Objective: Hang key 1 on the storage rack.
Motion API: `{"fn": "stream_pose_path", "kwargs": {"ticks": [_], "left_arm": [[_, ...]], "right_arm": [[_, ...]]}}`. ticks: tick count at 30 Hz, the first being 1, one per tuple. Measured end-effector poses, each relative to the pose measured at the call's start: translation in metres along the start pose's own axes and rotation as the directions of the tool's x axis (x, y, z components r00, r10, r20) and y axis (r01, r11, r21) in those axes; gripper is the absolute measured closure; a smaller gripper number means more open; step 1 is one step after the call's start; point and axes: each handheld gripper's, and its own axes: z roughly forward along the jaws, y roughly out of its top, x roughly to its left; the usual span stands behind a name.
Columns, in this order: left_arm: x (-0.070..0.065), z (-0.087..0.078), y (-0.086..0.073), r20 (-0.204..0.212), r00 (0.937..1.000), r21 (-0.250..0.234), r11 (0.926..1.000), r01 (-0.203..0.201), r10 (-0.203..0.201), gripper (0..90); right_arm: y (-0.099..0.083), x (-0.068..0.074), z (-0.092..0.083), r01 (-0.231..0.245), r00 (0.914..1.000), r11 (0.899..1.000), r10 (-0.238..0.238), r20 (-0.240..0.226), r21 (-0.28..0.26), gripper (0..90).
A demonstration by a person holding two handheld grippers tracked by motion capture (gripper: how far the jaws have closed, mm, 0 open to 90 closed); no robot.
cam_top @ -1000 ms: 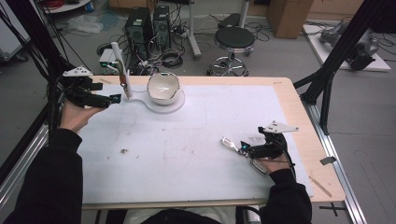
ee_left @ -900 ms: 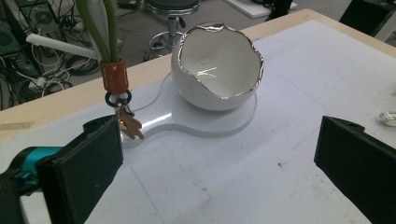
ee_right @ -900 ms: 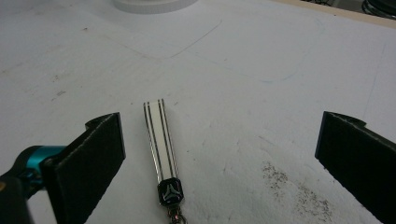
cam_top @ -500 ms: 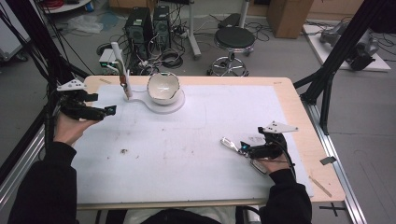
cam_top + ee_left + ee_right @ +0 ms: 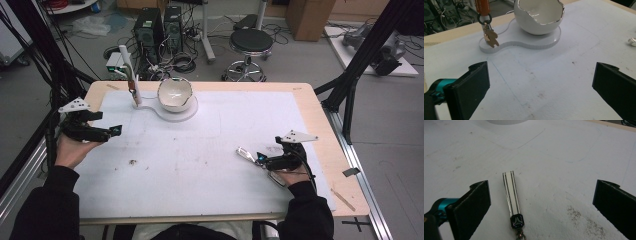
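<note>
1. White foam sheet (image 5: 210,150) is covering the wooden table (image 5: 325,125) in the high view. You are holding the left gripper (image 5: 112,131) above the sheet's left edge, well apart from everything. You are resting the right gripper (image 5: 260,159) low at the right, aiming it leftward. A striped key fob (image 5: 245,153) is lying flat on the sheet just in front of its jaws. A white bowl (image 5: 175,94) with a jagged, eggshell-like rim is sitting on a clear base plate (image 5: 172,114) at the far side; a thin post (image 5: 127,65) is rising from the plate's left end.

2. In the left gripper view, the left gripper (image 5: 540,85) is standing released, jaws wide apart with bare sheet between them. The bowl (image 5: 539,18) is sitting ahead on its plate (image 5: 524,42). A small bear-shaped charm (image 5: 491,38) is hanging from a ring under a brown strap, dangling just over the plate's narrow end.

3. In the right gripper view, the right gripper (image 5: 541,202) is also released, gripping nothing. The key fob (image 5: 511,192) is lying between the jaws, nearer the left one and touching neither, its black cap toward the camera. Dark specks are dotting the sheet beside it.
</note>
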Motion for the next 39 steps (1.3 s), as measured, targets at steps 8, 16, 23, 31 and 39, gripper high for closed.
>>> {"fn": "stream_pose_path", "kwargs": {"ticks": [8,16,23,31,39], "left_arm": [[-0.001,-0.003,-0.012,-0.011,0.9999,0.005,1.0,0.0,0.0,1.7],[-0.006,-0.011,-0.03,-0.012,0.9999,0.0,1.0,-0.002,0.002,1.7],[-0.005,-0.017,-0.045,-0.017,0.9997,-0.018,0.9996,0.02,-0.02,1.7],[-0.005,-0.02,-0.061,-0.013,0.9994,-0.017,0.9994,0.03,-0.031,1.7],[-0.007,-0.019,-0.074,-0.015,0.9992,0.005,0.9993,0.036,-0.036,1.7]], "right_arm": [[-0.001,0.0,0.0,-0.005,1.0,1.0,0.005,-0.003,0.003,0.6],[-0.002,-0.001,-0.001,-0.004,1.0,1.0,0.004,0.005,0.0,0.6],[-0.002,0.0,-0.001,-0.004,1.0,1.0,0.004,0.004,0.004,0.6],[-0.002,0.0,-0.001,-0.004,1.0,1.0,0.004,0.005,0.006,0.6],[-0.003,0.0,0.0,-0.002,1.0,1.0,0.002,0.005,0.011,0.6]]}}
